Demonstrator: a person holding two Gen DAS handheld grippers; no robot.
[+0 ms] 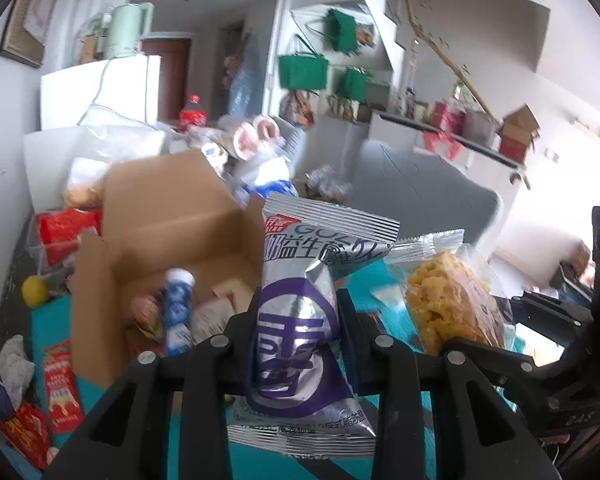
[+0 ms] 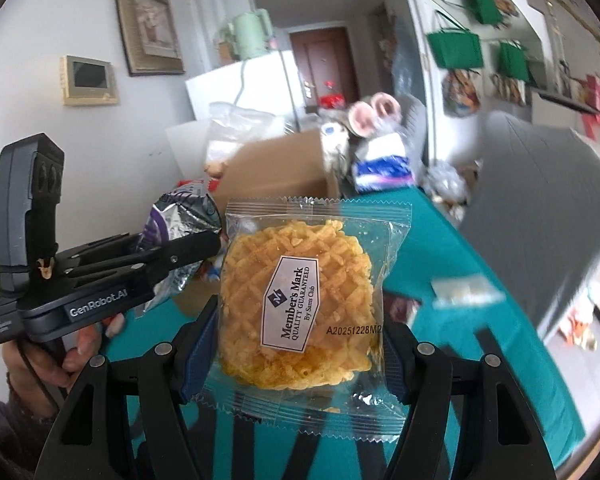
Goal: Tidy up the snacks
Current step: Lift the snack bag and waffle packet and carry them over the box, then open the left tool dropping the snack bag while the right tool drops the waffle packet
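Left wrist view shows the left tongs (image 1: 296,304) pinched narrow on a silver and purple snack packet (image 1: 296,320), held upright above the teal surface (image 1: 52,320) just right of an open cardboard box (image 1: 160,232) that holds a blue tube (image 1: 178,308) and other small items. Right wrist view shows the right tongs (image 2: 300,320) clamped at a middling width on a clear packet of yellow lattice crackers (image 2: 300,304), also lifted off the surface, with the left tongs (image 2: 204,246) and their crumpled silver packet (image 2: 176,216) just beside it on the left.
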